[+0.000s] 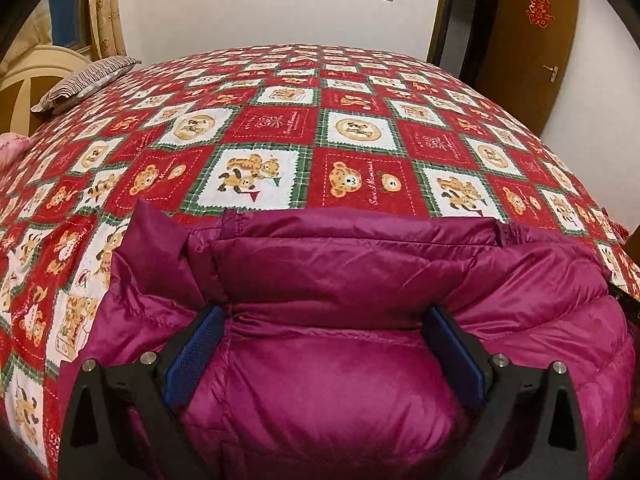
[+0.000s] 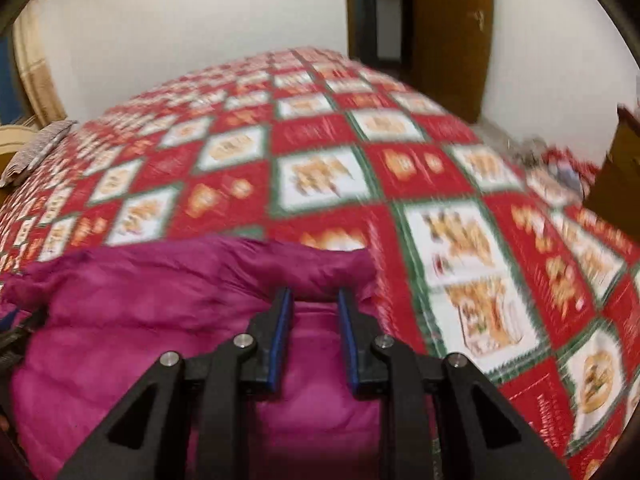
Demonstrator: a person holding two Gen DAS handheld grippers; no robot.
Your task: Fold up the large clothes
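Observation:
A magenta puffer jacket (image 1: pixel 340 272) lies bunched on the near part of the bed, a folded layer stacked on its far side. My left gripper (image 1: pixel 326 316) is wide open, its blue pads (image 1: pixel 196 354) resting on the puffy fabric with a bulge between them. In the right wrist view, which is blurred, the jacket (image 2: pixel 168 304) fills the lower left. My right gripper (image 2: pixel 314 298) is partly open near the jacket's right far edge, the fingertips at the fabric fold; nothing looks pinched.
The bed is covered by a red, white and green teddy-bear quilt (image 1: pixel 280 128). A striped pillow (image 1: pixel 86 82) and a cream headboard (image 1: pixel 28 80) are at the far left. A brown door (image 1: pixel 528 40) stands at the far right.

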